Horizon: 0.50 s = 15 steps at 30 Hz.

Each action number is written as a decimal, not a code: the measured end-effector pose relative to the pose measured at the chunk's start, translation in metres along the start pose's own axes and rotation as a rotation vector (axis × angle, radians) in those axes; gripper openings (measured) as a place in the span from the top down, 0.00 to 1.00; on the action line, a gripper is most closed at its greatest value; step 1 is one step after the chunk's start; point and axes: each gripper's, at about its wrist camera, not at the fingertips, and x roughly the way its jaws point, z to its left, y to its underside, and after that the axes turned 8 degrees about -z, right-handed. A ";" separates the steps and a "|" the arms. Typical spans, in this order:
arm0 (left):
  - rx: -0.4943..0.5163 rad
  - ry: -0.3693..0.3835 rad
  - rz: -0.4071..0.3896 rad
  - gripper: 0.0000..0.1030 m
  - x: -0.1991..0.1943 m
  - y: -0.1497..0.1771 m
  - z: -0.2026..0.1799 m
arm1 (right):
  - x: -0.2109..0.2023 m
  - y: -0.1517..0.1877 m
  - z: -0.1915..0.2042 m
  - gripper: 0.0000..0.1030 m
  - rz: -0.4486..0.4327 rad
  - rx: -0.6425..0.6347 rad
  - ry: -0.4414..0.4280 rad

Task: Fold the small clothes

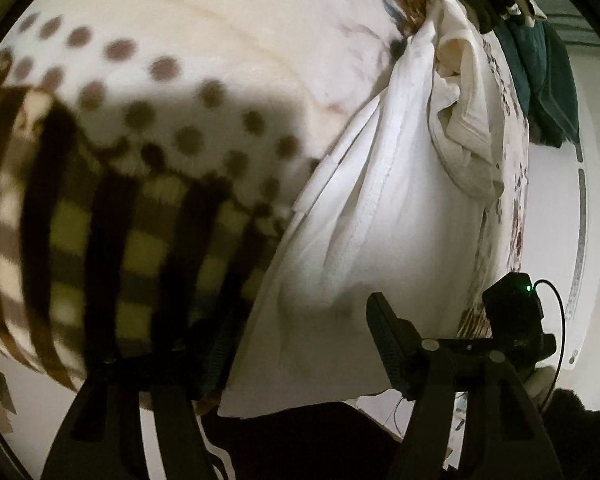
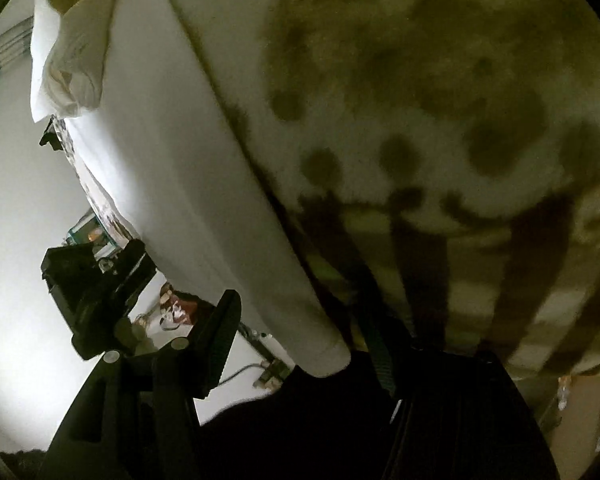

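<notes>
A white garment [image 1: 372, 216] lies flat on a fleece blanket with brown dots and dark stripes [image 1: 112, 184]. My left gripper [image 1: 300, 340] is open, its fingers [image 1: 384, 332] straddling the garment's near edge, close above it. In the right wrist view the same white garment [image 2: 172, 152] runs diagonally beside the dotted blanket [image 2: 440, 128]. My right gripper [image 2: 300, 344] is open, its left finger [image 2: 220, 336] off the garment's edge and its right one over the blanket; the garment's near corner lies between them.
A crumpled cream cloth [image 1: 464, 120] lies beyond the white garment, also showing in the right wrist view [image 2: 72, 76]. Dark teal clothes [image 1: 548, 80] hang at the far right. The bed's edge and pale floor [image 2: 16, 240] show on the left of the right wrist view.
</notes>
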 end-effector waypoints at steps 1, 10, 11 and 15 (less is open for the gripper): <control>-0.008 0.000 -0.003 0.39 -0.002 0.000 0.001 | -0.001 0.002 0.002 0.54 -0.021 -0.007 0.012; -0.039 -0.008 0.007 0.39 -0.005 0.019 0.007 | -0.026 0.020 0.005 0.94 -0.110 -0.038 0.124; -0.042 -0.007 0.011 0.39 -0.004 0.020 0.009 | -0.026 0.017 0.004 0.94 -0.110 -0.027 0.100; -0.094 0.024 -0.009 0.39 0.005 0.019 0.016 | -0.027 0.006 -0.009 0.61 -0.073 0.017 -0.022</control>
